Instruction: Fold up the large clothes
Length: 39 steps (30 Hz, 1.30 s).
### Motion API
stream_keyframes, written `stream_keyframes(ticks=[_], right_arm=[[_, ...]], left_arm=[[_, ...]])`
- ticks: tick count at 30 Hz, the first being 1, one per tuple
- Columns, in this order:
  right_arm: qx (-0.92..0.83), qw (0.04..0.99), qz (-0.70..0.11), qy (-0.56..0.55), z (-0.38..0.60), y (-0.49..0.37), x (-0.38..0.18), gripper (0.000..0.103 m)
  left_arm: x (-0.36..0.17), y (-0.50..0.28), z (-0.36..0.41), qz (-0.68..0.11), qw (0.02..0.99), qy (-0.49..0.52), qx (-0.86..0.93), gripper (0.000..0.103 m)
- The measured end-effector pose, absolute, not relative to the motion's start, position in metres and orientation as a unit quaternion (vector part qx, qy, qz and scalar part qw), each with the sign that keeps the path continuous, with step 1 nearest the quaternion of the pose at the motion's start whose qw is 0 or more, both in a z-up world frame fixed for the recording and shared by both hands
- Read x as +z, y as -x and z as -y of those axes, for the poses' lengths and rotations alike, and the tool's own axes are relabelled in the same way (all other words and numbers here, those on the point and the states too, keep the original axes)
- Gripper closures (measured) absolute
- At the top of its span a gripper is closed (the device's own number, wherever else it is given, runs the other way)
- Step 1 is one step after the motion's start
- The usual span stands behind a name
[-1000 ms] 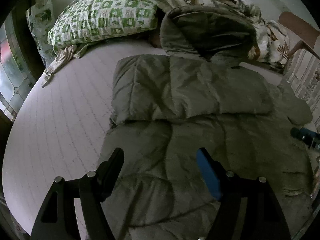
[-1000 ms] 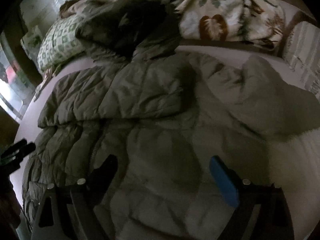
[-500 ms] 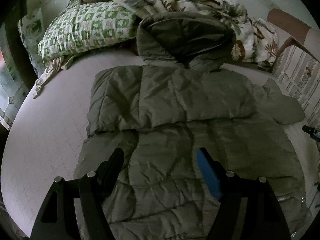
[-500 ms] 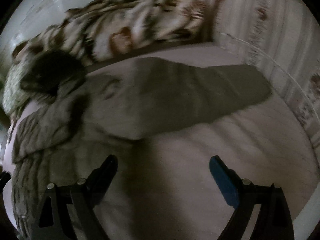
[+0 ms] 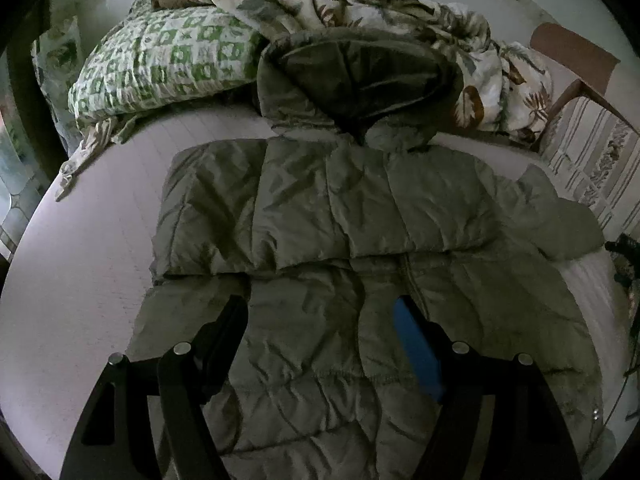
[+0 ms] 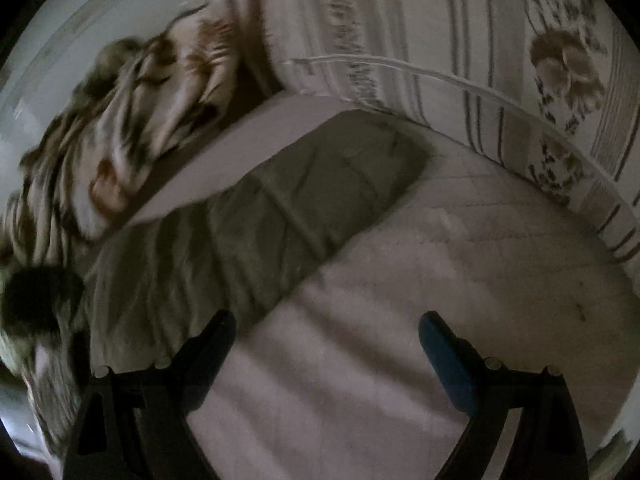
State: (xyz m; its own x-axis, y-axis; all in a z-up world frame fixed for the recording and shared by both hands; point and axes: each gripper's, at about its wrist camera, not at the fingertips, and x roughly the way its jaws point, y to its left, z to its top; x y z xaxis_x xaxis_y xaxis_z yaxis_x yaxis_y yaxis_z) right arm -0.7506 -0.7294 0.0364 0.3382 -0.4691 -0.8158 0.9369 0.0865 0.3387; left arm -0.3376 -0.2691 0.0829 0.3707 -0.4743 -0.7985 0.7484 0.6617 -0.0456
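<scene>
An olive quilted hooded jacket point(image 5: 328, 232) lies flat on the bed, hood point(image 5: 360, 76) toward the pillows. One sleeve is folded across the chest point(image 5: 304, 204); the other sleeve point(image 5: 560, 220) sticks out to the right. My left gripper point(image 5: 320, 320) is open and empty, hovering over the jacket's lower body. My right gripper point(image 6: 326, 332) is open and empty above the bare mattress, with the outstretched sleeve point(image 6: 304, 204) ahead and to the left, its cuff point(image 6: 392, 148) near the bed's edge.
A green-and-white pillow point(image 5: 160, 64) and a crumpled leaf-print blanket point(image 5: 460, 52) lie at the head of the bed. A striped floral cloth point(image 6: 520, 60) borders the right side. A wooden chair point(image 5: 572, 64) stands beyond. The mattress point(image 5: 80, 264) is pale pink.
My right gripper swung right, off the jacket's body toward the outstretched sleeve and the bed's right edge. My left gripper pulled back a little, showing more of the jacket. Both stayed open.
</scene>
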Motion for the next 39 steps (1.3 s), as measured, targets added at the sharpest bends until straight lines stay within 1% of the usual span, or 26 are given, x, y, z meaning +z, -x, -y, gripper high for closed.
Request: stream_keyframes(ticks=[5,10,12,13,14,15,17,20,24,28,32,36,39], right_arm=[[-0.548,0.647,-0.258,-0.463,0.781,0.760,0.019,0.008],[-0.546,0.626,-0.239,-0.503,0.821,0.759,-0.001,0.009],[-0.567,0.619,-0.248,-0.484,0.829,0.752,0.000,0.016],[-0.583,0.613,-0.261,-0.465,0.832,0.747,0.003,0.040],[-0.582,0.619,-0.263,-0.457,0.833,0.743,0.005,0.084],[-0.573,0.628,-0.263,-0.457,0.834,0.738,0.008,0.084],[-0.574,0.640,-0.279,-0.427,0.831,0.725,0.020,0.089],[-0.563,0.678,-0.266,-0.390,0.814,0.713,0.048,0.091],[-0.537,0.736,-0.246,-0.331,0.779,0.687,0.104,0.092],[-0.481,0.796,-0.244,-0.277,0.730,0.640,0.158,0.092],[-0.414,0.848,-0.256,-0.211,0.659,0.576,0.196,0.092],[-0.339,0.883,-0.278,-0.168,0.588,0.507,0.208,0.092],[-0.278,0.901,-0.302,-0.142,0.536,0.445,0.199,0.092]], left_arm=[[0.073,0.334,0.274,-0.425,0.807,-0.173,-0.372,0.027],[0.065,0.328,0.277,-0.428,0.808,-0.179,-0.363,0.027],[0.063,0.326,0.277,-0.430,0.808,-0.179,-0.360,0.027],[0.062,0.325,0.276,-0.431,0.809,-0.179,-0.358,0.027],[0.061,0.324,0.275,-0.432,0.809,-0.180,-0.356,0.027],[0.060,0.323,0.273,-0.432,0.809,-0.180,-0.355,0.027],[0.058,0.321,0.268,-0.435,0.809,-0.178,-0.352,0.027],[0.059,0.317,0.259,-0.440,0.810,-0.168,-0.350,0.027],[0.065,0.317,0.242,-0.438,0.813,-0.157,-0.350,0.027],[0.069,0.317,0.223,-0.442,0.813,-0.142,-0.352,0.027],[0.071,0.315,0.198,-0.443,0.816,-0.132,-0.346,0.027],[0.072,0.305,0.170,-0.456,0.817,-0.104,-0.338,0.027],[0.069,0.297,0.153,-0.469,0.814,-0.077,-0.335,0.027]])
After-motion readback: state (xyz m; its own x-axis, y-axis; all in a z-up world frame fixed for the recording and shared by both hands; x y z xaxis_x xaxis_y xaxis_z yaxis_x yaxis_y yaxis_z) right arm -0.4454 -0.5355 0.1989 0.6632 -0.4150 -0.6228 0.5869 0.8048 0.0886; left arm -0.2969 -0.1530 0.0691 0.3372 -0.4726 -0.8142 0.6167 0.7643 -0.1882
